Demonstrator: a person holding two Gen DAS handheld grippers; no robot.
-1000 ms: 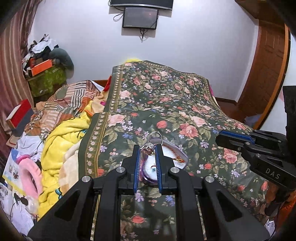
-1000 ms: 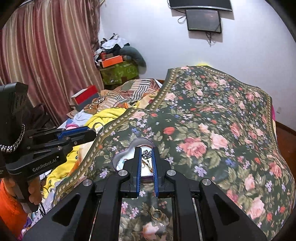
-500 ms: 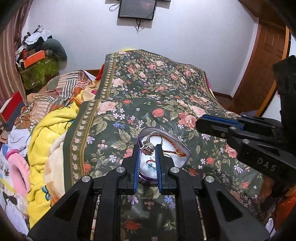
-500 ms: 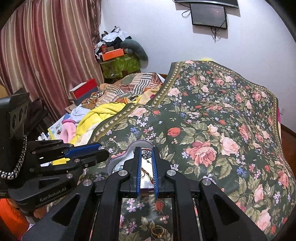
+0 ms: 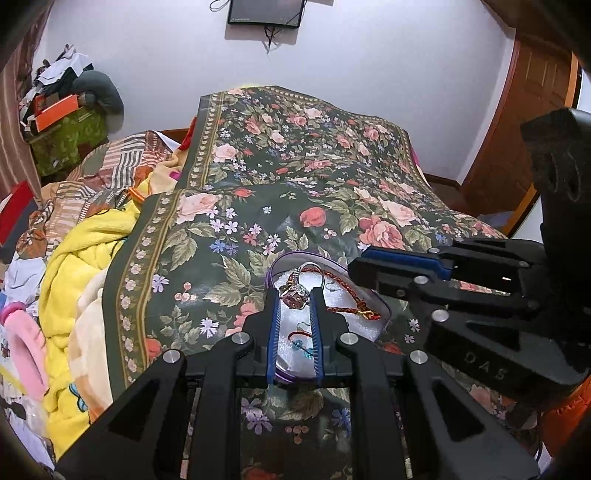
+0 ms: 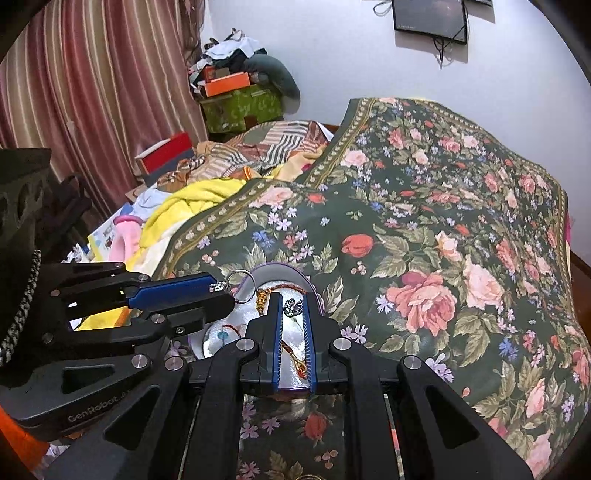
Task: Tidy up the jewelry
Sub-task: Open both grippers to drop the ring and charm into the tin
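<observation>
Left tongs (image 5: pixel 294 297): clenched on a sparkly ring (image 5: pixel 295 294), pinched at the very tips of the blue pads, with the ring's silver band rising above them; held just over the tray.
Right tongs (image 6: pixel 293 307): clenched on a small silver piece (image 6: pixel 292 307) at the pad tips, also over the tray; what kind of jewelry it is cannot be told.
Tray (image 5: pixel 365 325): white with a purple rim, lying on the flowered bedspread (image 5: pixel 295 158); both pairs of tongs meet above it, the right one coming in from the right side in the left wrist view.
In the tray: a red-and-gold braided cord (image 5: pixel 347 301) lying across the white bottom, and a small blue-beaded piece (image 5: pixel 297 345) on a red thread nearer the tray's close end.
Bed, left side: a yellow blanket (image 5: pixel 79 266) bunched beside the bedspread.
Wall: a dark screen (image 5: pixel 266 11) mounted above the bed.
</observation>
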